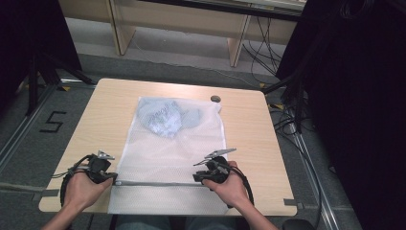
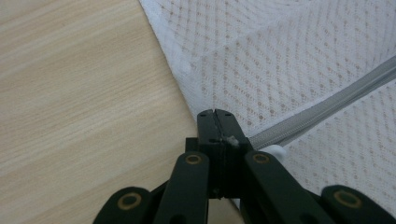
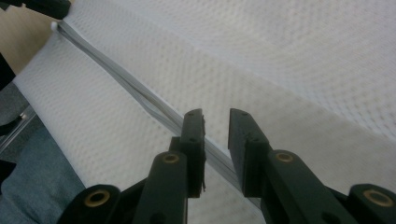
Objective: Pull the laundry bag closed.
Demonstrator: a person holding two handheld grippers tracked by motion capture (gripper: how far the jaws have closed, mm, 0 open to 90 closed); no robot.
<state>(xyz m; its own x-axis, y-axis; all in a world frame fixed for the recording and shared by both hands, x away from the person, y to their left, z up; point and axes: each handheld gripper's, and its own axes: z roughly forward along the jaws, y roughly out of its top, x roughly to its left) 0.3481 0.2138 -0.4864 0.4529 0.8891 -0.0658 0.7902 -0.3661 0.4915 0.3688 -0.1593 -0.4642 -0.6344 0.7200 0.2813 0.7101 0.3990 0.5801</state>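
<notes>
Lying flat on the wooden table [image 1: 239, 129], a white mesh laundry bag [image 1: 163, 158] runs from near the far edge to the near edge, where its lower end hangs just over. Its long axis goes far to near. A grey zipper [image 1: 158, 183] crosses it near that end, parallel to the near edge, so the opening faces the person. Bundled pale grey-blue clothing [image 1: 167, 117] sits inside at the far end.

Judged from the weave and folds, the bag is light, limp and slack; it would bunch or slide on the smooth wood if pulled from one side alone. The zipper tape looks like the firmest line to take hold of, and the load at the far end gives some anchor.

The left gripper [image 2: 215, 114] is pressed together at the zipper's left end, at the bag's left edge, pinching the tape or hem there. The right gripper [image 3: 215, 116] stands partly spread over the zipper towards the bag's right side; the pads bracket the grey tape without pressing on it.

A small dark round object [image 1: 215, 98] lies near the far edge, just beyond the bag's far right corner.
</notes>
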